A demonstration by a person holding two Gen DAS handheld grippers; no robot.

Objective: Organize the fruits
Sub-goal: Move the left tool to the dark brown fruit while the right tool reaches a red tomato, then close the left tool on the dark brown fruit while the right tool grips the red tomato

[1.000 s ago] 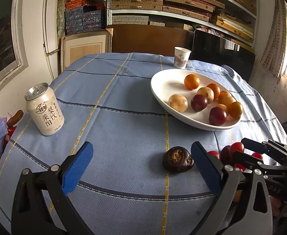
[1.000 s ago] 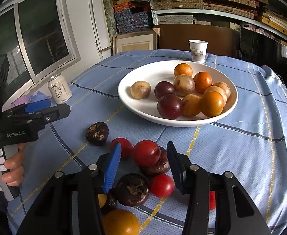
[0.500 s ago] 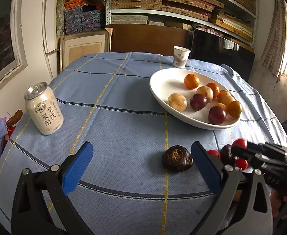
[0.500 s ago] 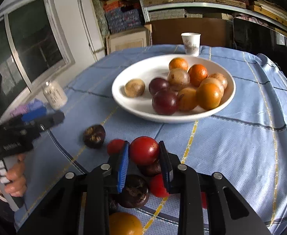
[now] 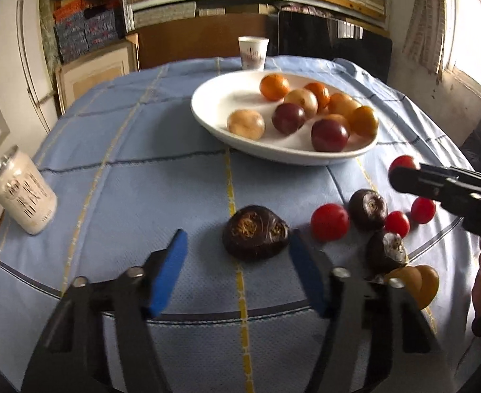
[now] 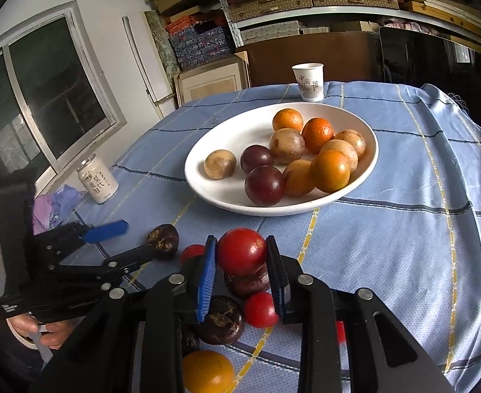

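Right gripper point(image 6: 242, 273) has closed since a second ago: jaws were wide either side of the red fruit point(image 6: 241, 251), now both blue pads touch it, one on each flank. The fruit looks lifted clear of the dark fruit point(image 6: 247, 282) it sat against; in the left wrist view it hangs at the tip of the right gripper point(image 5: 404, 177), above the desk point(image 5: 142, 196) and near the front rim of the white bowl point(image 5: 283, 155). So we judge the pick done and the carry to the bowl under way.

Left gripper point(image 5: 237, 258) has moved in. Jaws wide open, holding nothing, blue pads straddling the dark brown fruit point(image 5: 255, 236); the right pad is just beside it, the left pad well apart. Left view is motion-blurred, so contact we can't confirm. The fruit sits on the cloth, not gripped yet.

Bowl contents look unchanged: oranges, tan and purple fruit grouped toward its right half, left half bare. That gives a free drop zone for the red one.

Loose on the desk near us: a small red fruit point(image 6: 260, 309), another dark one point(image 6: 219, 324), an orange one point(image 6: 207, 371), plus a red one point(image 5: 329, 222) next to the left gripper's target. Can point(image 6: 98, 180) and paper cup point(image 6: 309, 82) stand apart from the action.

Task looks roughly half done; several fruit left to move.

Risk: round smooth fruit pinched at its sides could roll out in transit.
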